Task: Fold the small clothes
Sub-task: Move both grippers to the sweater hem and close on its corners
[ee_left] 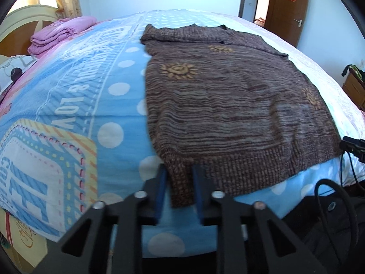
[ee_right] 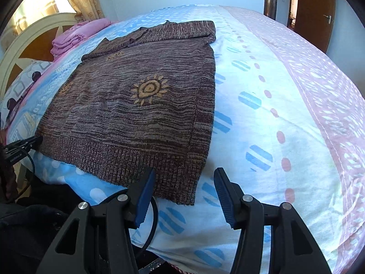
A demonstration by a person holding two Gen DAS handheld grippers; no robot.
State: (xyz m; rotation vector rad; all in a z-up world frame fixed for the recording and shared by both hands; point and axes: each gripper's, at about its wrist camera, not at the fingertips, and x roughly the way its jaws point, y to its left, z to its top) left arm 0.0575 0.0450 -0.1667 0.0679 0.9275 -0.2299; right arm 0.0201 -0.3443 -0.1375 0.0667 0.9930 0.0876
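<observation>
A brown striped knit sweater [ee_left: 228,96] with yellow sun motifs lies flat on the bed, its ribbed hem toward me. My left gripper [ee_left: 179,173] is shut on the hem's near left corner, and the knit fills the narrow gap between the blue pads. In the right wrist view the sweater [ee_right: 136,114] spreads left of centre. My right gripper [ee_right: 184,173] stands open over the hem's near right corner, which lies between the fingers without touching the pads. Its tip [ee_left: 352,145] also shows at the right edge of the left wrist view.
The bed sheet [ee_right: 262,114] is blue, white and pink with dots and lettering. A folded pink blanket [ee_left: 61,32] and a pillow [ee_right: 20,91] lie by the cream headboard [ee_right: 34,29]. A black cable [ee_left: 330,189] hangs at the bed's near edge. A brown door [ee_left: 289,6] stands beyond.
</observation>
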